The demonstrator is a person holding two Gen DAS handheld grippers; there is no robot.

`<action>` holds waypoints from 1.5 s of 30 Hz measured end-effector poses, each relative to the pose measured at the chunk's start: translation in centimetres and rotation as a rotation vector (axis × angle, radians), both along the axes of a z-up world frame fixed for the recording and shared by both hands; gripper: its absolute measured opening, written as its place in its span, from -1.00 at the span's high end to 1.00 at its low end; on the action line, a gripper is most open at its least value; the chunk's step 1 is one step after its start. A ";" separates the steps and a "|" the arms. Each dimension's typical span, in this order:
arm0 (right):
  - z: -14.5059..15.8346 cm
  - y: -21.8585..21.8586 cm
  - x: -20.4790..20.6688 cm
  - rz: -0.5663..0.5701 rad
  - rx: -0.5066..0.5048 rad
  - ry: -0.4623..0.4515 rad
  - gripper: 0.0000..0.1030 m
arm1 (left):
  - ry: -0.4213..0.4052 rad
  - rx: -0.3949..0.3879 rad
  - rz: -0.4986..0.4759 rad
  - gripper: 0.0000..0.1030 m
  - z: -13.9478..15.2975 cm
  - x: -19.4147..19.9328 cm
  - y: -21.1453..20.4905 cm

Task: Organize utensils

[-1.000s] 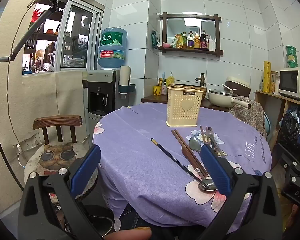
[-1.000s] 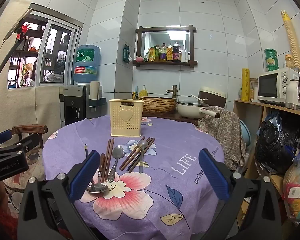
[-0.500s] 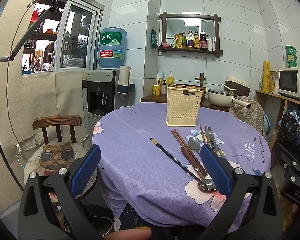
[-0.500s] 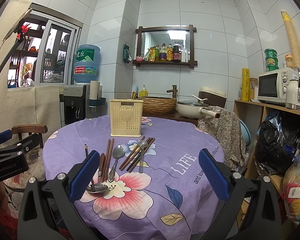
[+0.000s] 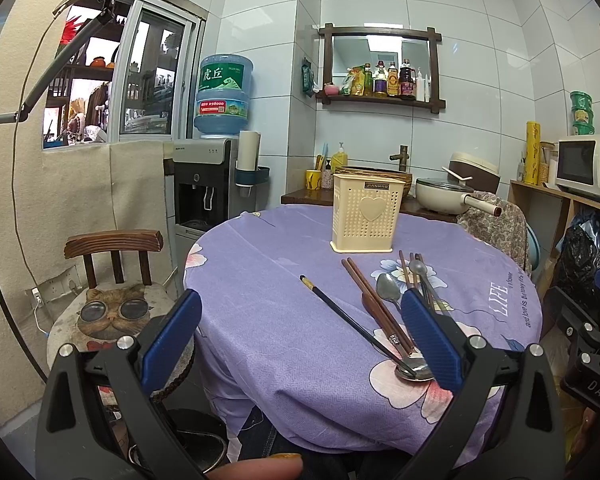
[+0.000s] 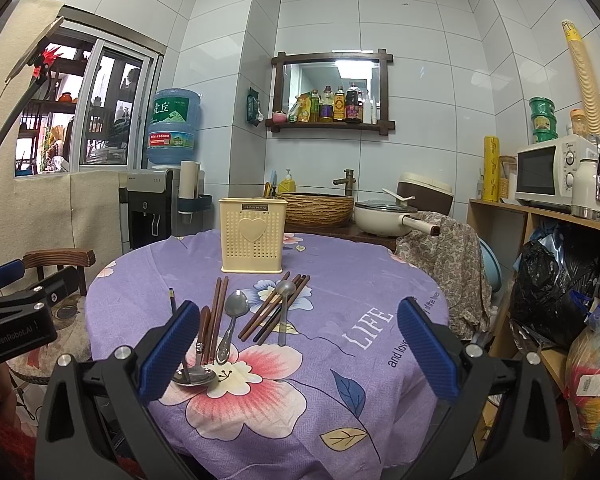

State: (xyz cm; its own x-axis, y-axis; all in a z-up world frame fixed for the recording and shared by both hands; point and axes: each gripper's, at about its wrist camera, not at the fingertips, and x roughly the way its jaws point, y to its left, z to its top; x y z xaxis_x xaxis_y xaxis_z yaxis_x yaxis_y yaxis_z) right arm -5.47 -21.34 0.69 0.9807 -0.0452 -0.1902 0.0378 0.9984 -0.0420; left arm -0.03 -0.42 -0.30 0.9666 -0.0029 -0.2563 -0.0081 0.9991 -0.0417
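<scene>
Both grippers, left (image 5: 300, 336) and right (image 6: 296, 344), gape wide, empty. Utensils (image 6: 256, 312) lie bunched at 6 o'clock of caddy (image 6: 253, 235). Risk: overlapping chopsticks (image 6: 274, 307) scatter, thin spoon (image 6: 230, 326) slips on cloth.

home kitchen — microwave (image 6: 550, 175) | sink (image 6: 320, 208) | condiment shelf (image 6: 332, 124)

Your left claw (image 5: 300, 334) and right claw (image 6: 296, 346) carry ribbed blue rubbery pads (image 6: 428, 354) on matt black plastic frames. The surface (image 6: 340, 276) wears a woven purple floral cloth, matt and faintly creased. On it stands a cream perforated plastic holder (image 6: 253, 236), smooth with a dull sheen. Just in front of the holder lie glossy metal spoons (image 6: 232, 322) and dark brown wooden chopsticks (image 6: 220, 308), satin-smooth; one black chopstick (image 5: 342, 316) looks lacquered.
</scene>
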 end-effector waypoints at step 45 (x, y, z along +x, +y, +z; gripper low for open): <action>0.3 -0.2 -0.2 0.003 0.001 0.003 -0.89 | 0.003 -0.001 0.000 -0.91 0.0 0.0 0.1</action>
State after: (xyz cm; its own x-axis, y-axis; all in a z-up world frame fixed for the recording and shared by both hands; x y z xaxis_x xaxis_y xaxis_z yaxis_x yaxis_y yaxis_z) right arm -5.72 -21.56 0.95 0.9802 -0.0421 -0.1933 0.0347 0.9985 -0.0412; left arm -0.01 -0.31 -0.32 0.9659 -0.0033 -0.2589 -0.0080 0.9991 -0.0424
